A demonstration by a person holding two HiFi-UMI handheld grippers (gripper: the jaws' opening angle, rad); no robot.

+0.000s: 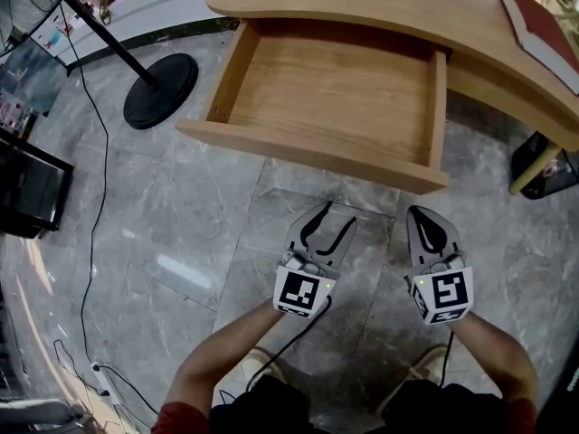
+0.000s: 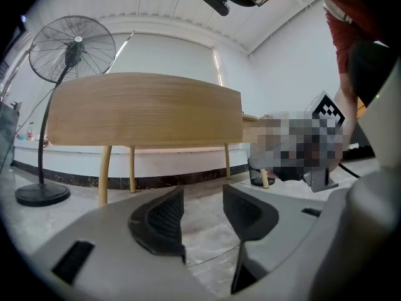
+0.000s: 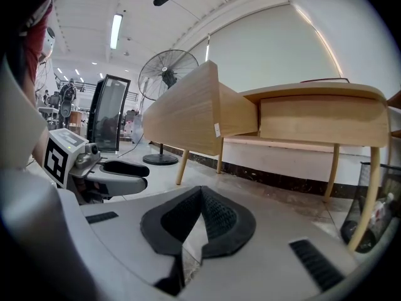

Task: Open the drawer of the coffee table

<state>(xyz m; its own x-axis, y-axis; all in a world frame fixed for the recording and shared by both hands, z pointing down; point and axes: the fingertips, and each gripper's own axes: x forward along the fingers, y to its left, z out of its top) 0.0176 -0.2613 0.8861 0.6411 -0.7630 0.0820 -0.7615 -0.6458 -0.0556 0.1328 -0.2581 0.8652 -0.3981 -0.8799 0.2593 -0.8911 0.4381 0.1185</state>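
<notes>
Already looks done: shows the drawer [image 1: 335, 107] pulled well out of the coffee table [image 1: 380, 7], bare inside, just ahead of both tools. Has the left gripper [image 1: 330, 221] spread wide around nothing and the right gripper [image 1: 425, 221] pressed together, equally empty. Leaves nothing more to pull.

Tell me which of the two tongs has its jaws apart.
The left tongs: bare floor shows through the gap between its jaws, and nothing is held there. The right tongs have their jaw tips closed together.
</notes>
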